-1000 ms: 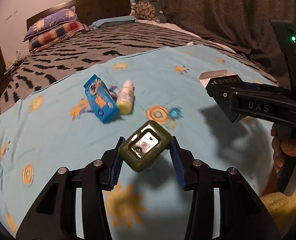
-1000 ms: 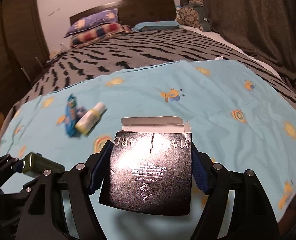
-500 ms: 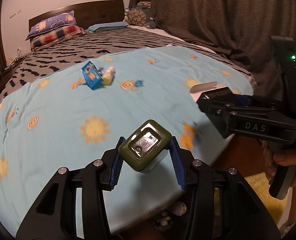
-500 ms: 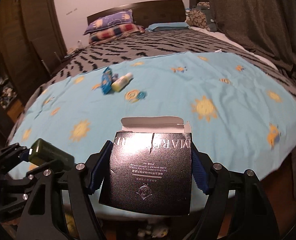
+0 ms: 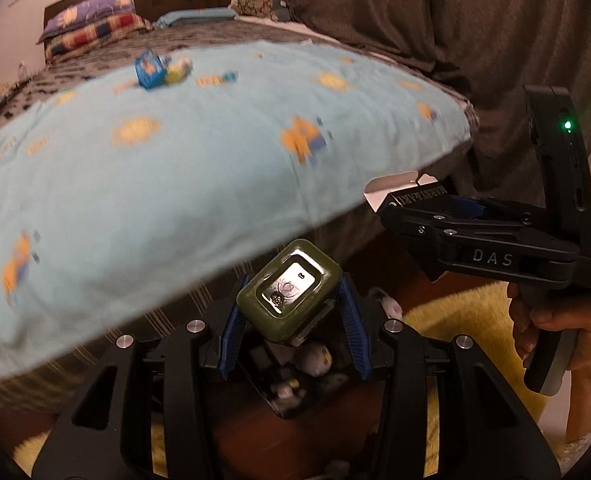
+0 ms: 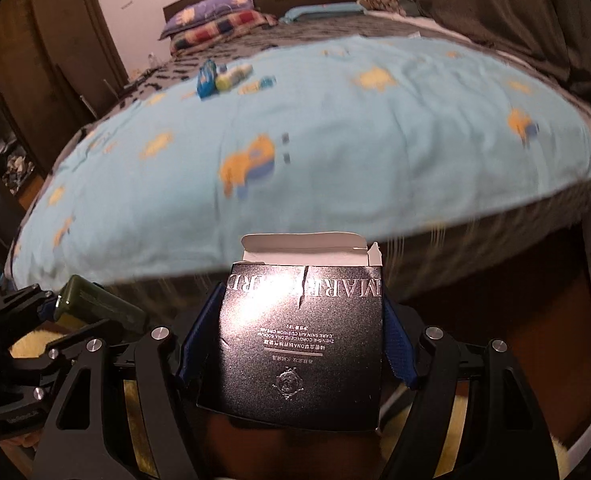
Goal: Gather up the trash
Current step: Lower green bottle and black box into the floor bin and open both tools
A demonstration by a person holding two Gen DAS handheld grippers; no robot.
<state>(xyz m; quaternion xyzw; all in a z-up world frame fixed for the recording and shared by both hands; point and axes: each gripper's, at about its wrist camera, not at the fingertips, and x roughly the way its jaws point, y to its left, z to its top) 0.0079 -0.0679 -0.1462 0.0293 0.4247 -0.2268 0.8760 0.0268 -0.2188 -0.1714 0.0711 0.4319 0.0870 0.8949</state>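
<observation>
My left gripper is shut on a small olive-green container, held below the bed's foot edge, above a dark bin with crumpled trash inside. My right gripper is shut on a black cosmetics box with an open white flap, also off the bed. It shows at the right of the left wrist view. A blue packet and a small yellow-white bottle lie far up on the light blue sheet.
The bed with a zebra-pattern blanket and pillows fills the background. A dark curtain hangs at the right. A wooden wardrobe stands at the left. A yellow rug lies on the floor.
Both grippers have pulled back off the bed and dropped below its foot edge, each still holding its item. The floor and the bin have come into view.
</observation>
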